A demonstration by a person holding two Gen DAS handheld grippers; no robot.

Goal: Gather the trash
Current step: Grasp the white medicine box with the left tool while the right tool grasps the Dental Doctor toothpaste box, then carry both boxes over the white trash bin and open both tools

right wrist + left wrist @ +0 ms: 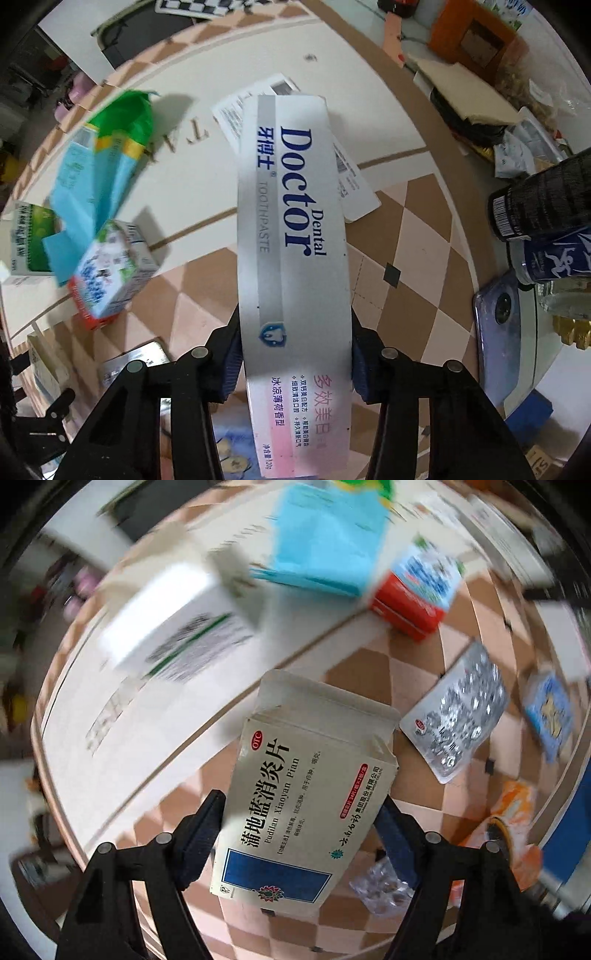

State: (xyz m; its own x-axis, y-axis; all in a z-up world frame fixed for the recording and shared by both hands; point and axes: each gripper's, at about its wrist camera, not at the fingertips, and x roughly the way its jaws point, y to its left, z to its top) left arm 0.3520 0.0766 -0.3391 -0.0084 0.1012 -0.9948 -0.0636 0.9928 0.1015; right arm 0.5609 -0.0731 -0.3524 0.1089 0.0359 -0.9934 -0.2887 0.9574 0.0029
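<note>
White box and blue packet smeared by blur — print unreadable.

The left gripper, matt black plastic with ribbed dark-blue pads, clamps a medicine box of matt cream cardboard. Just right of it lies a blister pack of shiny crinkled foil; a clear plastic blister lies below its right finger. The right gripper, of the same matt plastic, grips a toothpaste box of smooth, satiny silver card. To its left stands a glossy printed carton. The table under both looks smooth and faintly glossy.
</note>
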